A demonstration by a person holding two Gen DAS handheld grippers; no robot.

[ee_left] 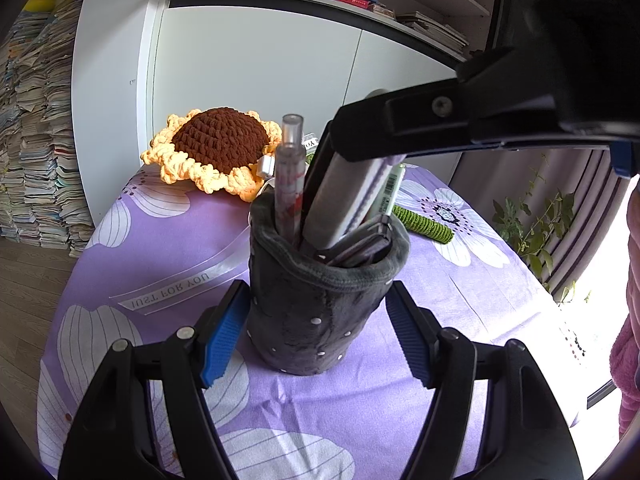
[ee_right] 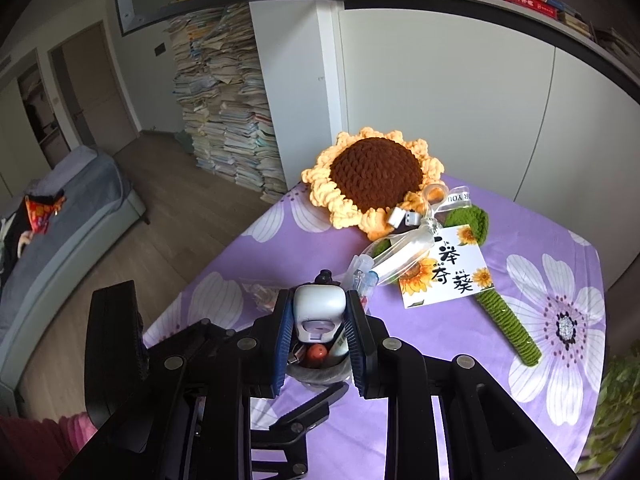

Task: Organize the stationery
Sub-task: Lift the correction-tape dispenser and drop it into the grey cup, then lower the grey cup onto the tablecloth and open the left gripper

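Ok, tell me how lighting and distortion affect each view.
Left wrist: window glare blows out the right edge, the right gripper looms dark, and the fisheye bends the cabinet. Right wrist: even light, sharp card, curved shelf edge, and the pen holder in shadow.

Crocheted sunflower (ee_right: 376,178) on floral tablecloth (ee_right: 520,320)

Beyond my left fingers, left of the pen pouch, I read "JUST FOR YOU" upside down on the clear ribbon (ee_left: 176,286). Ahead and right of my right fingers, the sunflower card (ee_right: 444,270) shows large Chinese characters with small "ju", "duo", "kui". Red book spines' (ee_right: 528,0) lettering is illegible.
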